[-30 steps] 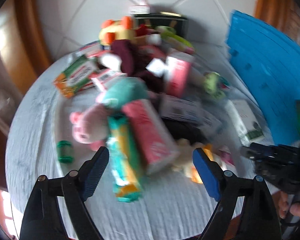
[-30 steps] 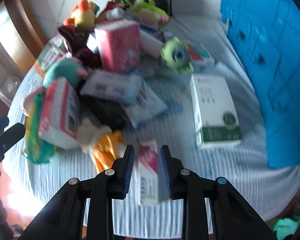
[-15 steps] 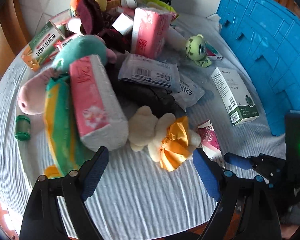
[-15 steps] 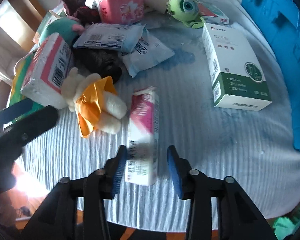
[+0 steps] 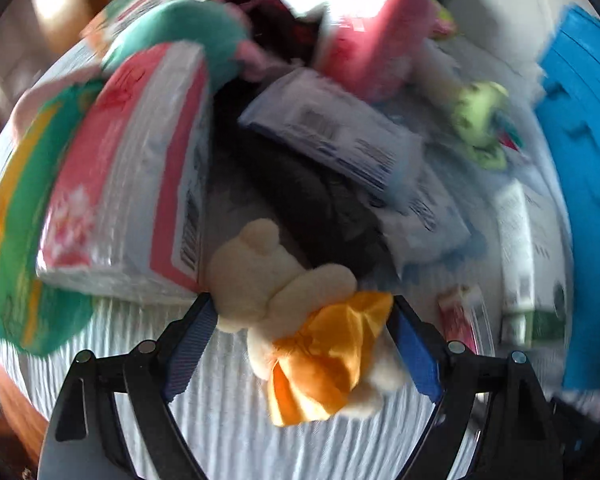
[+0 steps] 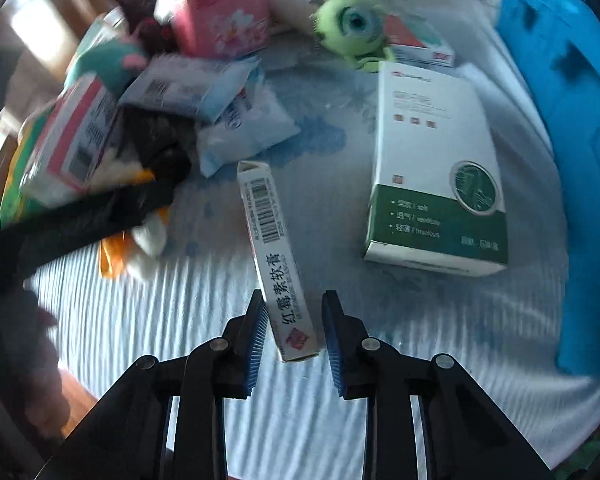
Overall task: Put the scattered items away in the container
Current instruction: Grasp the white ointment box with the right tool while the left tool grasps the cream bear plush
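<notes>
A cream plush with an orange bow [image 5: 300,312] lies on the striped tablecloth between the wide-open jaws of my left gripper [image 5: 300,344]; the blue pads [image 5: 196,340] flank it, and I cannot tell if they touch it. In the right wrist view my right gripper [image 6: 294,332] is open around the near end of a slim white ointment box with a barcode [image 6: 276,260]; the pads stand just apart from it. The blue container [image 6: 572,120] stands at the right and also shows in the left wrist view [image 5: 580,180].
A pile lies behind: pink tissue packs [image 5: 132,184], a green-yellow pack [image 5: 16,240], wipes packets [image 5: 328,136], a black cloth [image 5: 320,208], a green one-eyed plush [image 6: 352,24], a white-green box [image 6: 436,168]. The left gripper's arm [image 6: 80,216] crosses the right wrist view.
My left gripper has moved forward so the cream plush now sits between its jaws. My right gripper has stayed around the ointment box, which has turned onto its barcode side.
</notes>
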Demonstrator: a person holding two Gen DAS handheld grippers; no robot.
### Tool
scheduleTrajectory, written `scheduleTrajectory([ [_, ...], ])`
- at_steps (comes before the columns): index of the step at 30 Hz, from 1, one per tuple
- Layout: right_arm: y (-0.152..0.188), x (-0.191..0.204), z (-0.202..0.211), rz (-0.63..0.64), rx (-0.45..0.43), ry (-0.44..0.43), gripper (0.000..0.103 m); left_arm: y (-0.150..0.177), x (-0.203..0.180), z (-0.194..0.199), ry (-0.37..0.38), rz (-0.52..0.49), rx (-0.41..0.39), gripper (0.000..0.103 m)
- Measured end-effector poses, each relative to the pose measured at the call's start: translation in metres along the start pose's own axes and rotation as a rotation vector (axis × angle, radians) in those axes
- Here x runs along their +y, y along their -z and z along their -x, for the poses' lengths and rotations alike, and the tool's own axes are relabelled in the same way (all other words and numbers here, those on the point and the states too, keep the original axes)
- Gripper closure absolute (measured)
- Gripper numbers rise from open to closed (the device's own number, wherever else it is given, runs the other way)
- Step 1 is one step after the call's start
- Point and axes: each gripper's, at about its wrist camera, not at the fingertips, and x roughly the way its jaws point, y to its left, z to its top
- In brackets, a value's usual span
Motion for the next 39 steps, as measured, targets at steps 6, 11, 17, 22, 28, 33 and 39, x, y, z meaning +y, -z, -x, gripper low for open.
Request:
scheduleTrajectory([
  [6,-0.003,-0.003,0.002,0.056,-0.001,-0.076,0.074,0.021,-0.001,-0.004,-0.085,-0.008,0.019,0.017],
  [11,-0.008,0.003,-0.005,0.076,0.005,-0.083,0.074,0.021,-0.003,0.002,-0.076,-0.035,-0.006,0.029],
  [17,-0.004,0.012,-0.009,0.087,-0.013,-0.047,0.077,0.029,-0.013,0.014,-0.070,-0.105,-0.037,0.046],
  [22,-0.005,0.017,-0.013,0.073,-0.022,-0.038,0.074,0.027,-0.011,0.017,-0.050,-0.105,-0.053,0.042],
  [28,0.000,0.018,-0.015,0.038,-0.038,-0.038,0.072,0.029,-0.013,0.023,-0.040,-0.118,-0.082,0.042],
  [33,0.006,0.022,-0.016,0.047,-0.053,0.015,0.085,0.029,-0.015,0.031,-0.036,-0.134,-0.076,0.060],
  [39,0.008,0.037,0.003,0.065,-0.117,0.003,0.085,0.028,-0.002,0.057,-0.045,-0.164,-0.164,0.061],
])
